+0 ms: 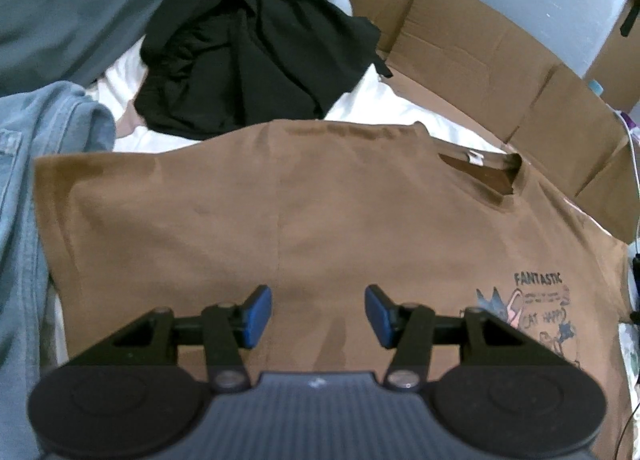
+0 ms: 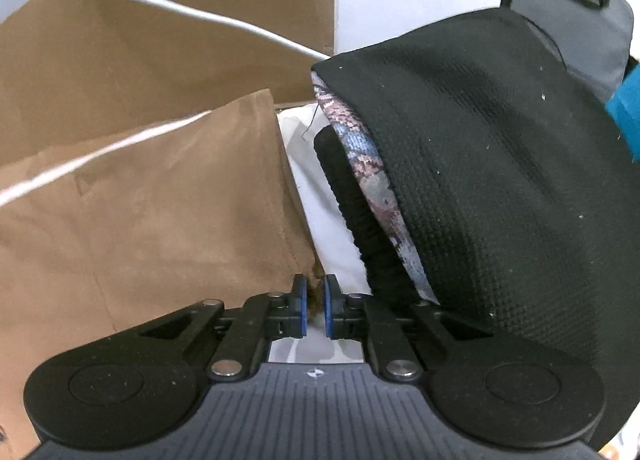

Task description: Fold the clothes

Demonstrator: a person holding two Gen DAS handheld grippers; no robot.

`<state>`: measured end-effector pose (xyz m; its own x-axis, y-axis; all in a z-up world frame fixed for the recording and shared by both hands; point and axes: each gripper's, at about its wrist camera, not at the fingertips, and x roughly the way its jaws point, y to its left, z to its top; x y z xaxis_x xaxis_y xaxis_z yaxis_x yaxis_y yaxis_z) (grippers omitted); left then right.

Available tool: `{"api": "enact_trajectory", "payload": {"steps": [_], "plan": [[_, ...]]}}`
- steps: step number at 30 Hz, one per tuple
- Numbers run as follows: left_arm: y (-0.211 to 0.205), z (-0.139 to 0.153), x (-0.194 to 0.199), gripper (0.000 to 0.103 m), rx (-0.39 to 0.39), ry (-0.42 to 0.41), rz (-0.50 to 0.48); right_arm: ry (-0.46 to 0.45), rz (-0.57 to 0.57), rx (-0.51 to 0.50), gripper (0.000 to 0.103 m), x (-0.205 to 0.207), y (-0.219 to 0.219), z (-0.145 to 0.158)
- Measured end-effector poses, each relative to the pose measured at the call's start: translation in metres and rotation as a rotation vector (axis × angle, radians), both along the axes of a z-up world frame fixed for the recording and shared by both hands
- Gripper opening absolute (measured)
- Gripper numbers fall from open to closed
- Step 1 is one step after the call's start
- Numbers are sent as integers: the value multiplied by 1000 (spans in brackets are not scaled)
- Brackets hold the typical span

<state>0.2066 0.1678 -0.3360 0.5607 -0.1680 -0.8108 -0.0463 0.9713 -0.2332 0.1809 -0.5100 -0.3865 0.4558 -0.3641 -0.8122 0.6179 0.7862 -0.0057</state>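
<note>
Brown T-shirt [image 1: 280,219]: lies spread flat on the white sheet [image 1: 372,107], collar toward the cardboard [image 1: 480,59], cartoon print at its right side.
Left gripper [image 1: 318,316]: hangs over the shirt's plain middle, jaws standing apart, nothing between the blue pads.
Right gripper [image 2: 316,306]: jaws nearly together, pinching the corner of the shirt's edge.
Black garment [image 1: 248,59]: crumpled heap beyond the shirt.
Denim piece [image 1: 24,179]: beside the shirt's left edge.
Black mesh cushion [image 2: 500,179]: just right of the right gripper.

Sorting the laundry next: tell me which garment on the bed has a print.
The brown T-shirt, spread flat under the left gripper, bears a cartoon print; the black garment and denim look plain.
</note>
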Motion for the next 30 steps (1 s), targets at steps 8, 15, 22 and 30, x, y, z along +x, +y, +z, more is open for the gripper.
{"api": "enact_trajectory", "payload": {"steps": [8,15,22,30], "plan": [[-10,1,6,55,4,-13,-22,11,24,-45,12,1,6,3],[-28,4,25,55,16,-45,-63,-91,128,-115,33,-2,33,28],[-51,-3,56,55,72,-61,-117,-127,328,-50,33,35,55,27],[-58,-17,82,54,111,-43,-116,-139,438,12,33,86,86,19]]}}
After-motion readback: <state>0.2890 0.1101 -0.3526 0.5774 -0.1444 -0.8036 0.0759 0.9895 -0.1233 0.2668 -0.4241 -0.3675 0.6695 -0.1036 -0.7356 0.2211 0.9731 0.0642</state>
